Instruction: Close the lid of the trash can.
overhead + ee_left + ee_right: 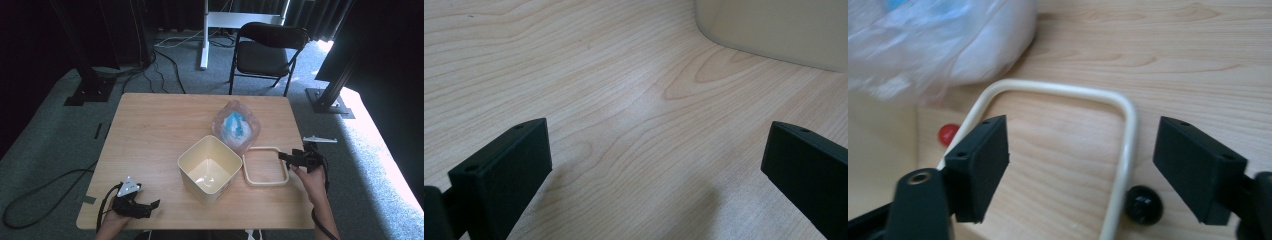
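**Right Gripper Over the Frame Rim, Left Gripper Idle**

You have one cream square plastic bin (210, 169) standing open near the middle of the light wooden table (150, 130); nothing can be made out inside it but its pale glossy floor. One cream rounded-square plastic frame (265, 166) lies flat just right of the bin, open in the middle so the table shows through. One clear plastic bag with blue contents (235, 126) sits just beyond both, touching the far side of the bin.

Your right gripper (289, 157) is at the right edge of the frame. In the right gripper view its jaws are spread wide and straddle the frame's rim (1128, 145), with the pads pressing on nothing. A small red knob (947, 133) and a black one (1144, 204) lie on the table there.

Your left gripper (150, 205) rests at the near left of the table, well apart from the bin, jaws spread and holding nothing.

One black folding chair (267, 50) stands beyond the table.
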The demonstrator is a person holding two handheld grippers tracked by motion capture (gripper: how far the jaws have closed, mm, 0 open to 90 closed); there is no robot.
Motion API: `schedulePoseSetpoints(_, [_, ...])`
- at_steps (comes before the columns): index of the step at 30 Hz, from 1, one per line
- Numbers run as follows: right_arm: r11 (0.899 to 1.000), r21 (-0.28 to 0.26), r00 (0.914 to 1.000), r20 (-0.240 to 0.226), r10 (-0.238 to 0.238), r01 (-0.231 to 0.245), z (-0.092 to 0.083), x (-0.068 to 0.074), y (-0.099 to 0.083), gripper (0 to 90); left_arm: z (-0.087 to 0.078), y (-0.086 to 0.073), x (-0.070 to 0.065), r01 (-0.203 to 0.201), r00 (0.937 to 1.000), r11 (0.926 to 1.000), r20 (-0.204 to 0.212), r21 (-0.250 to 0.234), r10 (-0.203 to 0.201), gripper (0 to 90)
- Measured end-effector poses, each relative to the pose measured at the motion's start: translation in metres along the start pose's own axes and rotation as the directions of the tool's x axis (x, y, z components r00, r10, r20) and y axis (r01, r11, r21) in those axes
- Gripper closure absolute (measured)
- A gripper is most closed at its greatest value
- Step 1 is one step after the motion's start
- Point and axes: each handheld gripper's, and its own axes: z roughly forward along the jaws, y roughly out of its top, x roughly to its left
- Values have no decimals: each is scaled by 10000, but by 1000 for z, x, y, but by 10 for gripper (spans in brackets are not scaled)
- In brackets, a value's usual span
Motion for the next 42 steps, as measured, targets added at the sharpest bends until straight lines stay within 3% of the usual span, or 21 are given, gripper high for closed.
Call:
schedulePoseSetpoints(3, [9997, 208, 9990, 428, 150, -159, 6, -7, 2, 345, 0, 0, 0, -13, 10000, 10000, 1, 9, 13, 0])
schedulePoseSetpoints(9, [9929, 1127, 9958, 873, 283, -381, 25, -15, -4, 422, 0, 0, 1, 31, 10000, 10000, 26, 30, -31, 0])
schedulePoseSetpoints(13, [9878, 1526, 9907, 1353, 111, -319, 39, -18, -1, 466, 1, 1, 0, -10, 10000, 10000, 37, 52, 10, 0])
schedulePoseSetpoints(19, [9791, 2025, 9810, 1855, -565, 181, 54, -10, 6, 533, 2, 1, 2, 8, 10000, 9999, 19, 150, -8, 0])
schedulePoseSetpoints(21, [9729, 2262, 9726, 2115, -964, 472, 58, -6, 5, 540, 1, 0, 2, 53, 10000, 9999, 5, 118, -53, 0])
schedulePoseSetpoints(24, [9648, 2566, 9664, 2281, -1183, 575, 63, -3, 3, 571, 1, 0, 3, 44, 10000, 9999, -5, 123, -44, 0])
schedulePoseSetpoints(30, [9664, 2443, 9587, 2465, -1415, 798, 62, -3, -1, 759, 1, 0, 2, 9, 10000, 9999, 10, 163, -10, 0])
schedulePoseSetpoints(36, [9701, 2331, 9588, 2540, -1275, 673, 61, -4, -3, 807, 2, 0, 3, 50, 10000, 9997, 23, 228, -50, 0])
schedulePoseSetpoints(40, [9742, 2199, 9732, 2087, -971, 500, 54, -6, -1, 812, 2, 0, 3, 36, 10000, 9997, 33, 243, -37, 0])
schedulePoseSetpoints(42, [9755, 2125, 9746, 1998, -1014, 579, 47, -5, 0, 812, 2, 0, 3, 34, 10000, 9997, 33, 253, -35, 0])
